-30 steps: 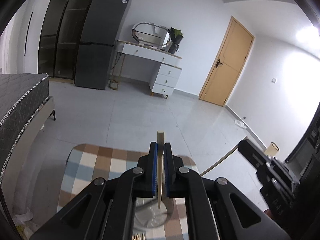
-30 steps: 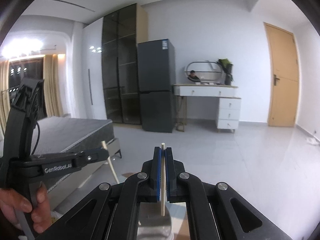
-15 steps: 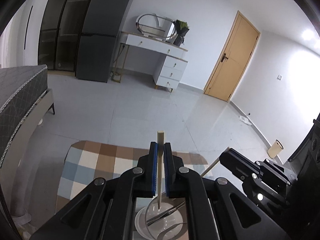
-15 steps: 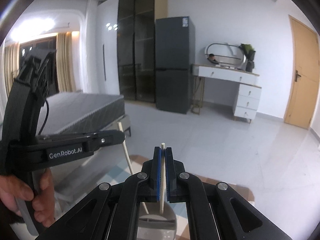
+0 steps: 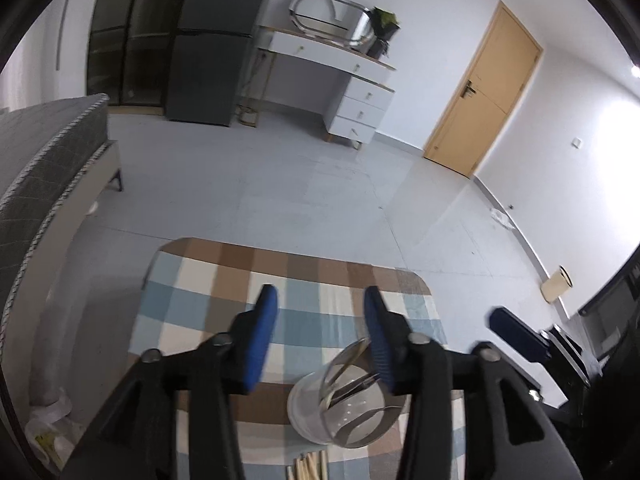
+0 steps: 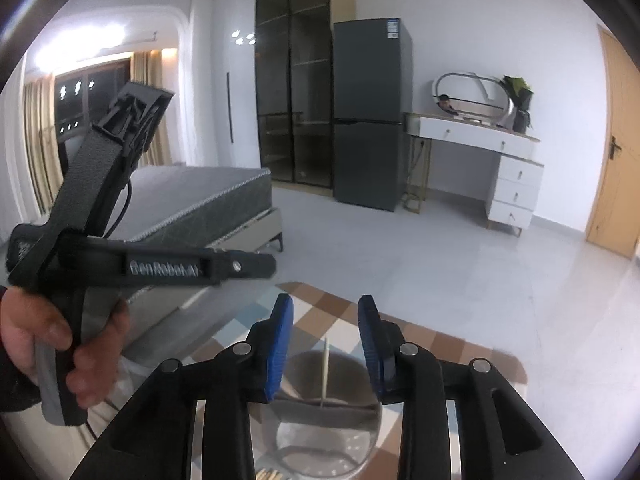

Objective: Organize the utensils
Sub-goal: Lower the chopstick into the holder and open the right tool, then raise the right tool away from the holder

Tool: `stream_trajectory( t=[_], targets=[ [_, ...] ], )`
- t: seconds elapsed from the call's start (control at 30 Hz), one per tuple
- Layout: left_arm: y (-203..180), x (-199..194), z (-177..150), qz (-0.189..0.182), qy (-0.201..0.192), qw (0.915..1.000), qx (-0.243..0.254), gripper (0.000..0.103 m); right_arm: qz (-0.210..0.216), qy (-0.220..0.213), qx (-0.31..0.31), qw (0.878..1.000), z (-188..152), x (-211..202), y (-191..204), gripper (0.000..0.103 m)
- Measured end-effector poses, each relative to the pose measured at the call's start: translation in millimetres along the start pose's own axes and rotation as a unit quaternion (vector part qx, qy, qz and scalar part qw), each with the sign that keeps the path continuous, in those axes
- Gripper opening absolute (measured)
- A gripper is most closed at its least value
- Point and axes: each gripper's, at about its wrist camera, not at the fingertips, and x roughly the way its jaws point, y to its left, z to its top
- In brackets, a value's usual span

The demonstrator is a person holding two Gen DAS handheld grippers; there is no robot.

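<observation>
A clear glass cup (image 5: 347,408) stands on the checked tablecloth (image 5: 240,280) and holds metal utensils and pale chopsticks. My left gripper (image 5: 320,320) is open and empty, above and just left of the cup. My right gripper (image 6: 325,328) is open and empty right above the same cup (image 6: 324,432); one pale chopstick (image 6: 326,364) stands upright in the cup between its fingers. Several wooden chopstick ends (image 5: 306,466) lie on the cloth in front of the cup.
The right gripper's body (image 5: 520,332) shows at the right of the left wrist view. The left gripper's body and the hand holding it (image 6: 80,320) fill the left of the right wrist view. A bed (image 5: 36,168), a fridge, a dresser and a door stand beyond the table.
Both grippers were shut on a pale chopstick each; both have opened and let go. The chopsticks now stand in the cup. Both views have tilted down towards the table.
</observation>
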Motion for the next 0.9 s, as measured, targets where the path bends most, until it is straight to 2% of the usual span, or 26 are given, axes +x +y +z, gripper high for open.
stream_trajectory(
  t=[0.07, 0.2, 0.43, 0.57, 0.7, 0.9],
  targets=[
    [3, -11, 0, 0.008, -0.007, 0.9999, -0.002, 0.046, -0.007, -0.006, 0.018, 1.000, -3, -14, -3, 0.044],
    [5, -35, -5, 0.023, -0.013, 0.9996, -0.005, 0.053, -0.016, -0.019, 0.040, 0.999, -5, -40, -1, 0.051],
    [1, -75, -24, 0.037, -0.037, 0.9986, -0.002, 0.063, -0.037, -0.054, 0.059, 0.996, -10, -86, 19, 0.082],
    [-2, -89, -35, 0.041, -0.052, 0.9978, 0.005, 0.066, -0.044, -0.067, 0.071, 0.994, -18, -107, 31, 0.092],
    [-7, -103, -49, 0.049, -0.078, 0.9957, 0.007, 0.075, -0.052, -0.083, 0.078, 0.992, -28, -123, 44, 0.098],
    [-11, -113, -72, 0.077, -0.108, 0.9907, 0.030, 0.076, -0.057, -0.099, 0.091, 0.989, -49, -145, 62, 0.101]
  ],
)
